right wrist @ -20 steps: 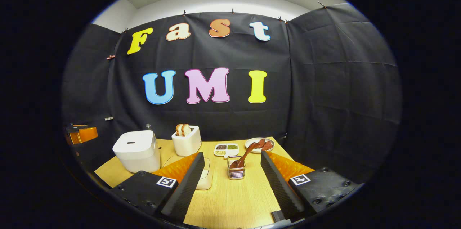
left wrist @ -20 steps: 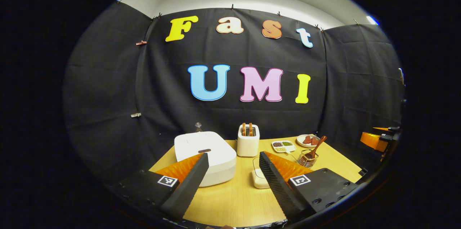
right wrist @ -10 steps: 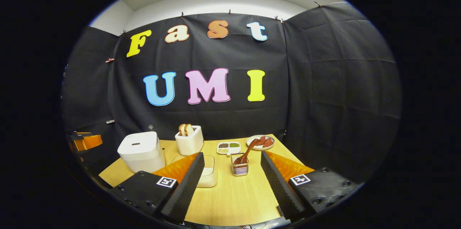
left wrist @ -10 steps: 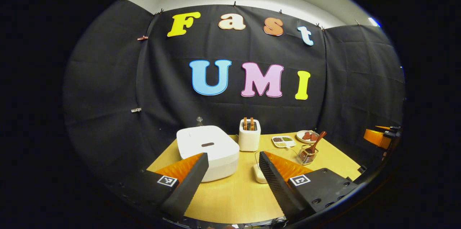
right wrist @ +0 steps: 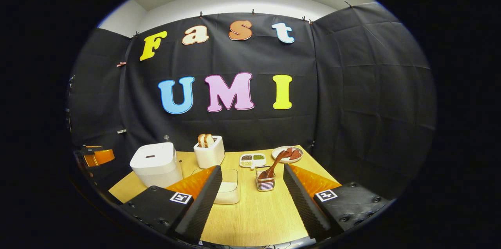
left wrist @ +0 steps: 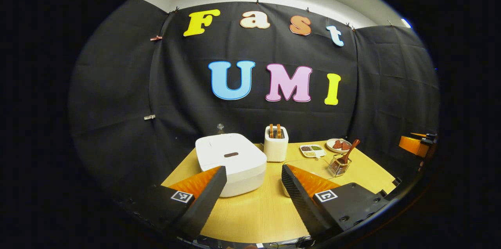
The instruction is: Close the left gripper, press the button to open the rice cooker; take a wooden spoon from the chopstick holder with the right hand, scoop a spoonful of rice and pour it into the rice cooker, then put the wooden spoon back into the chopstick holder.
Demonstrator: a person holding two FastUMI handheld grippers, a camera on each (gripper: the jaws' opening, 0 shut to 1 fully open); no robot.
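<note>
A white rice cooker [left wrist: 231, 163] with its lid down sits on the left of the wooden table [left wrist: 258, 213]; a dark button [left wrist: 231, 154] shows on its lid. My left gripper [left wrist: 253, 186] is open, hovering before the cooker's right front corner. In the right gripper view the cooker [right wrist: 155, 163] stands at the left. A wooden spoon [right wrist: 274, 165] leans in the wire chopstick holder [right wrist: 265, 183], with a clear box of rice [right wrist: 227, 190] to its left. My right gripper [right wrist: 252, 186] is open, short of the holder and box, with nothing between its fingers.
A white toaster [left wrist: 276, 144] with bread slices stands behind the cooker. A divided dish of grains [right wrist: 252, 159] and a plate of reddish pieces [right wrist: 289, 154] lie at the back right. The other gripper [left wrist: 415, 144] shows at the far right edge of the left gripper view.
Both gripper views have drifted slightly rightward and upward, so the table objects sit a little farther and shifted. Both grippers stay open; nothing on the table moved.
</note>
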